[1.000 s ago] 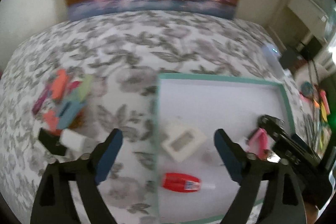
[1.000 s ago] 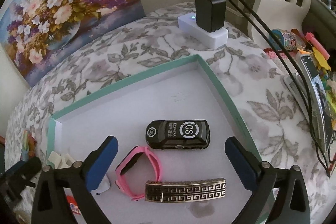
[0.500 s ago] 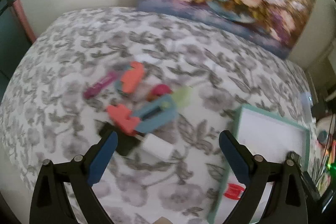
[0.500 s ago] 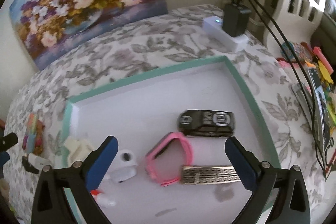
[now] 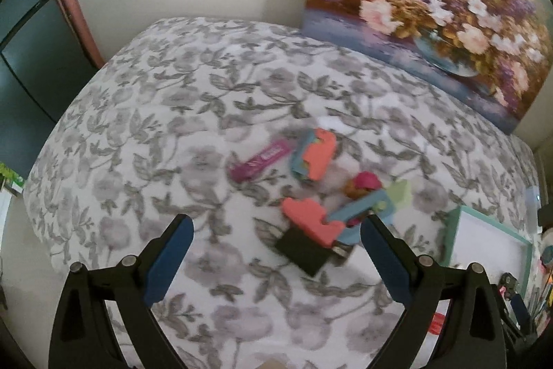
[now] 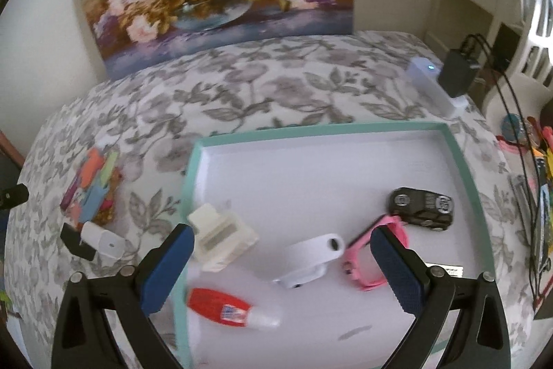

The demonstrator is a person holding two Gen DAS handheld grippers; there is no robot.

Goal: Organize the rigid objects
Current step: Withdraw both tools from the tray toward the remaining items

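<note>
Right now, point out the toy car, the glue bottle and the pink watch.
toy car [image 6: 422,206], right wrist view, on its black roof.
glue bottle [image 6: 217,306], right wrist view, on its red body.
pink watch [image 6: 359,256], right wrist view, on the strap's left side.

In the one teal tray [image 6: 465,161] lie six things: one black toy car [image 6: 421,204], one pink watch [image 6: 371,260], one white clip [image 6: 311,260], one cream block [image 6: 221,236], one red glue bottle [image 6: 224,308] and one patterned bar [image 6: 446,269]. At the tray's 9 o'clock sit two coral foam pieces [image 5: 319,154] [image 5: 311,220], one purple bar [image 5: 262,159], one white charger [image 6: 103,242] and one black square [image 5: 304,251].
</note>
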